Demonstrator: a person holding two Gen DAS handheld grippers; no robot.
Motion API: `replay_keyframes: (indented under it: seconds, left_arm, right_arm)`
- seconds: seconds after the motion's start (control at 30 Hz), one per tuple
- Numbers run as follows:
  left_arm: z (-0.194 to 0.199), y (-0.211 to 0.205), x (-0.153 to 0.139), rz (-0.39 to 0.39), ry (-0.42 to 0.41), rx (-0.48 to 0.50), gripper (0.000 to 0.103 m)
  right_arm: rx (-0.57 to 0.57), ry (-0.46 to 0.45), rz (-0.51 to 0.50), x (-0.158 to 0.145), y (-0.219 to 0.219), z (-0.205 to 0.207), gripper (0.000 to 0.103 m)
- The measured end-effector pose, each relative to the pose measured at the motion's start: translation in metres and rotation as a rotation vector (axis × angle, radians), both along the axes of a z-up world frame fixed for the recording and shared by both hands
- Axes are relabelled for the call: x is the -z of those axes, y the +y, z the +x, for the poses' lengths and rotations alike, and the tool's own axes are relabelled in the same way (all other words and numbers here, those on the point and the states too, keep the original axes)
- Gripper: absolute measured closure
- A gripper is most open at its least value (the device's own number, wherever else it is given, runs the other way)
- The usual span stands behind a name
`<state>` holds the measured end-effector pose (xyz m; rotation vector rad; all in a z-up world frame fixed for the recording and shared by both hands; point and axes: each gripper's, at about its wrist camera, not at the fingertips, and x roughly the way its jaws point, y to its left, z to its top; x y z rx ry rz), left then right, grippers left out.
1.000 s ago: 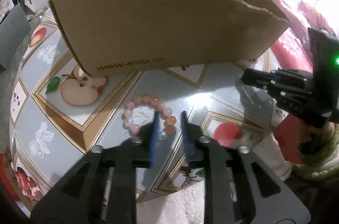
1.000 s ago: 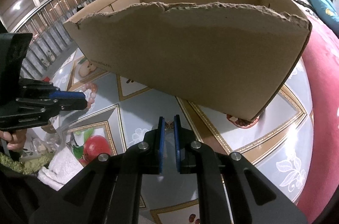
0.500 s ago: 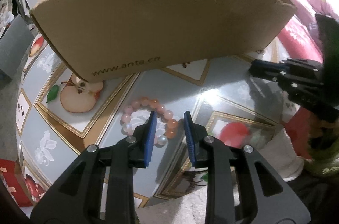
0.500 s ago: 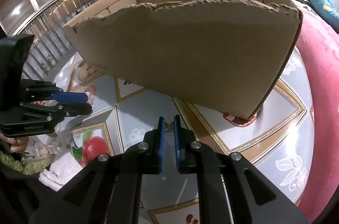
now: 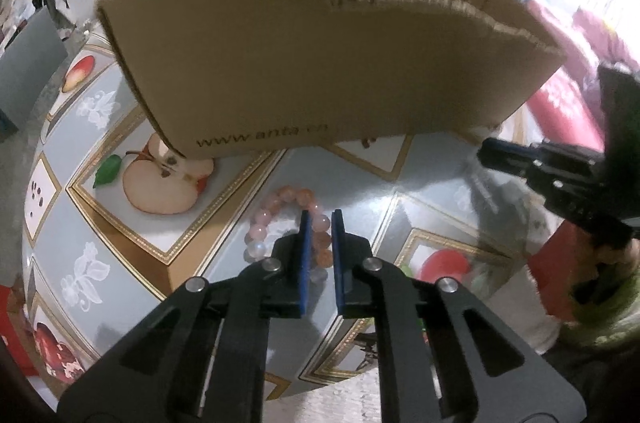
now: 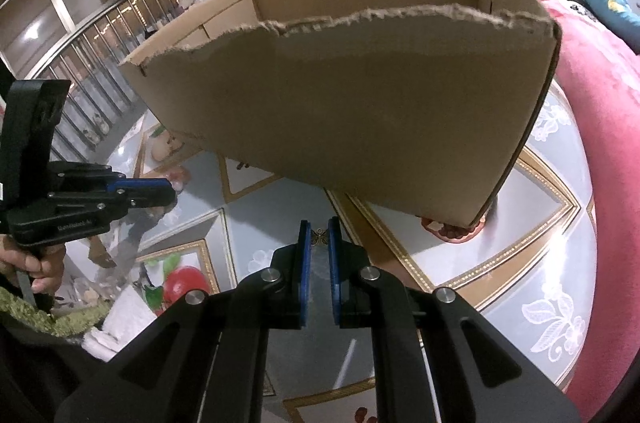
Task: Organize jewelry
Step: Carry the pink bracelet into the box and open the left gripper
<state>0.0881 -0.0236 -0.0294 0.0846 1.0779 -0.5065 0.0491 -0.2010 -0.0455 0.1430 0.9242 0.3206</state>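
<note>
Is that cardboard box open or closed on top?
Open. The cardboard box has no lid or flaps over it: its torn front edge is bare and the inner back wall shows. Its floor is hidden, so contents cannot be told.

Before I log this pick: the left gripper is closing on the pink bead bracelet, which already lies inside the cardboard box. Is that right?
Not quite. The bead bracelet is not inside the cardboard box; it lies on the fruit-patterned table in front of the box, as the left wrist view shows. The rest holds: the left gripper has just been closing, with the bracelet's beads between its pads.
</note>
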Motion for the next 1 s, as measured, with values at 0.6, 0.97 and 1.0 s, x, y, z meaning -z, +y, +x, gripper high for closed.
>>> replay_keyframes:
  seconds: [0.6, 0.97, 1.0]
  left_arm:
    - [-0.011, 0.038, -0.117, -0.356, -0.103, 0.086, 0.094]
    - [0.068, -0.012, -0.138, -0.241, -0.133, 0.148, 0.094]
    - [0.077, -0.018, -0.131, -0.208, -0.118, 0.146, 0.094]
  right_arm:
    - [-0.018, -0.206, 0.163, -0.106, -0.027, -0.011, 0.094]
    - [-0.051, -0.08, 0.075, -0.128, -0.037, 0.1, 0.094]
    - [-0.054, -0.043, 0.069, -0.125, -0.036, 0.113, 0.094]
